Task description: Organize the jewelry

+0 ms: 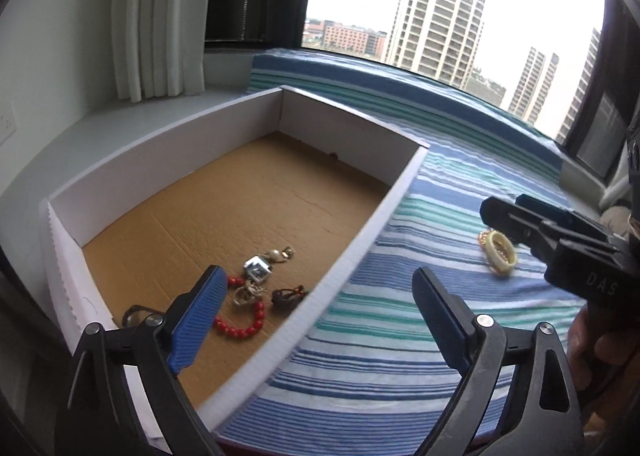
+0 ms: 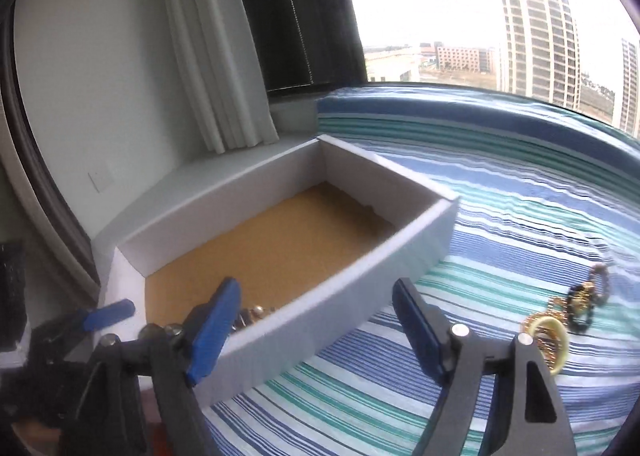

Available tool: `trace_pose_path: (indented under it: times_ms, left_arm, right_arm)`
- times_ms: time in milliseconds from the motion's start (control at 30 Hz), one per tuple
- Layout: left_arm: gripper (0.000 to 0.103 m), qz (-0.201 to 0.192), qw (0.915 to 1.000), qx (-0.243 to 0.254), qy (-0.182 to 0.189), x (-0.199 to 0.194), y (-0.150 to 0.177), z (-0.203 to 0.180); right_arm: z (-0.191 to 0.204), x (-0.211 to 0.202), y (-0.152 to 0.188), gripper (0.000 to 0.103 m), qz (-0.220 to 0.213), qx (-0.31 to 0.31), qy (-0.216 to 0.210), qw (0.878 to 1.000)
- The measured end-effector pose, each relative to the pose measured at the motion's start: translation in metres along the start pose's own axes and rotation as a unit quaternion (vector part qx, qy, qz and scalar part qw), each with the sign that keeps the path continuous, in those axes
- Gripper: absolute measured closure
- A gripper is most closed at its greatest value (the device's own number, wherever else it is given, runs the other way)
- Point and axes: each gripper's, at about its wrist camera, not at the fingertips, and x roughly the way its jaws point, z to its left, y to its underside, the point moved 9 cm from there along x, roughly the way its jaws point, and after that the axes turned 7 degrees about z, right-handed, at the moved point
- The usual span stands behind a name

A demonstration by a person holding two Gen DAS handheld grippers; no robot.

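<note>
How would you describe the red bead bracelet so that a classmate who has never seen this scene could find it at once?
Start at the white-walled box with the brown cardboard floor, standing on the striped cloth. A small cluster of jewelry lies at its near end. The red bead bracelet is the curved string of round beads nearest the viewer, the only bright red piece there.

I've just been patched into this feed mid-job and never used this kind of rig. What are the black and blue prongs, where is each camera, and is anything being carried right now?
Each picture comes from a camera riding on a handheld gripper, looking along its two blue-padded fingers. The left gripper and right gripper are both open and carry nothing. The white-walled cardboard box rests on the blue-and-green striped cloth. The box already holds a red bead bracelet, a small silver square piece and a dark brown piece. On the cloth lie a cream ring-shaped bangle and dark beaded jewelry.
</note>
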Motion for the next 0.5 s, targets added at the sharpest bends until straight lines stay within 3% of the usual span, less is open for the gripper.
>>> trace_pose_path:
  times_ms: [200,367,500]
  left_arm:
    - [0.004,0.027,0.9959,0.028,0.082,0.015,0.038,-0.070]
    - [0.004,0.036,0.9935,0.067,0.084,0.017,0.069,-0.110]
    - [0.004,0.034,0.9912,0.097,0.083,0.012,0.082,-0.129]
  right_arm:
    - [-0.049,-0.065,0.075,0.022,-0.014,-0.011,0.110,0.994]
    - [-0.085,-0.095,0.136,0.021,0.000,0.003,0.166,0.986]
    - [-0.112,-0.112,0.168,0.021,0.009,0.029,0.186,0.982]
